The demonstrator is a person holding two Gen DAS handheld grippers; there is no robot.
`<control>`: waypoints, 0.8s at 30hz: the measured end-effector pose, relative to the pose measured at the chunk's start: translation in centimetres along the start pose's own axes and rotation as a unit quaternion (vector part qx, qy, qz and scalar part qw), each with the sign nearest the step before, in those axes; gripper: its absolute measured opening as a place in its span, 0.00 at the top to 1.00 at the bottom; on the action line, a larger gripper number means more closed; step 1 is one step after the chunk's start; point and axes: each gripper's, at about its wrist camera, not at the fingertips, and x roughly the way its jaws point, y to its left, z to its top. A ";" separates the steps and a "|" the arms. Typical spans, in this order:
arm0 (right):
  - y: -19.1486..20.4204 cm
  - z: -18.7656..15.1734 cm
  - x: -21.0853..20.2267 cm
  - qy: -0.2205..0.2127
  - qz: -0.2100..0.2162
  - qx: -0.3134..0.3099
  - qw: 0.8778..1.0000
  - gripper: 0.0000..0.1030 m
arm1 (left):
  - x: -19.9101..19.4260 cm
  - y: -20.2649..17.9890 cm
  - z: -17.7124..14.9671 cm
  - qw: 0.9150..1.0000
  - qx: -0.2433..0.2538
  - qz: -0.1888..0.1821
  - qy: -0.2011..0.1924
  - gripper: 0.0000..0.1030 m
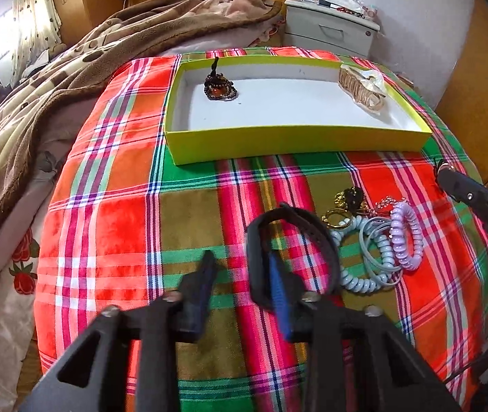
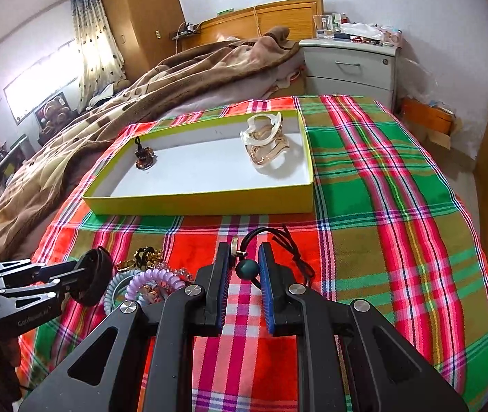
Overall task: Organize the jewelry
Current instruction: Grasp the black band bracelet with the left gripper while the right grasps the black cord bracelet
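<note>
Nearest, the left gripper [image 1: 240,267] has its jaws spread, with a black band bracelet [image 1: 292,250] looped over one finger. The right gripper [image 2: 244,257] pinches a dark teal bead [image 2: 247,268] on a black cord necklace [image 2: 288,243]. Just beside them on the plaid cloth [image 2: 381,206] lies a heap of jewelry: a lilac spiral bracelet [image 1: 406,237], a pale blue spiral bracelet [image 1: 360,274], and what may be gold chains [image 1: 341,207]. Farther off, the yellow box [image 1: 292,144] holds a dark beaded pendant [image 1: 219,86] at its left and a pale gold bangle bundle [image 1: 362,86] at its right.
</note>
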 end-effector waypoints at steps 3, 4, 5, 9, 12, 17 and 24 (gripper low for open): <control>0.1 0.1 0.0 0.000 -0.001 -0.001 1.000 0.83 | 0.0 0.1 0.0 1.000 -0.002 -0.012 0.000 0.79; 0.2 0.1 0.0 0.000 -0.001 -0.001 1.000 0.83 | 0.0 0.1 0.0 1.000 -0.003 -0.014 0.000 0.80; 0.2 0.1 0.0 0.000 -0.002 -0.002 1.000 0.83 | -0.1 0.2 0.0 1.000 -0.005 -0.016 -0.001 0.81; 0.4 0.1 -0.1 -0.002 -0.006 -0.002 1.000 0.83 | -0.2 0.1 -0.1 1.000 -0.004 -0.025 -0.002 0.85; 0.6 0.1 -0.2 -0.004 -0.008 -0.002 1.000 0.83 | -0.4 0.1 0.0 1.000 -0.002 -0.028 -0.006 0.87; 0.9 0.2 -0.4 -0.007 -0.011 -0.004 1.000 0.83 | -0.7 0.3 0.0 0.999 -0.004 -0.034 -0.010 0.88; 1.7 0.9 -0.7 -0.013 -0.012 -0.012 1.000 0.83 | -1.3 1.1 0.6 0.999 -0.013 -0.036 -0.021 0.88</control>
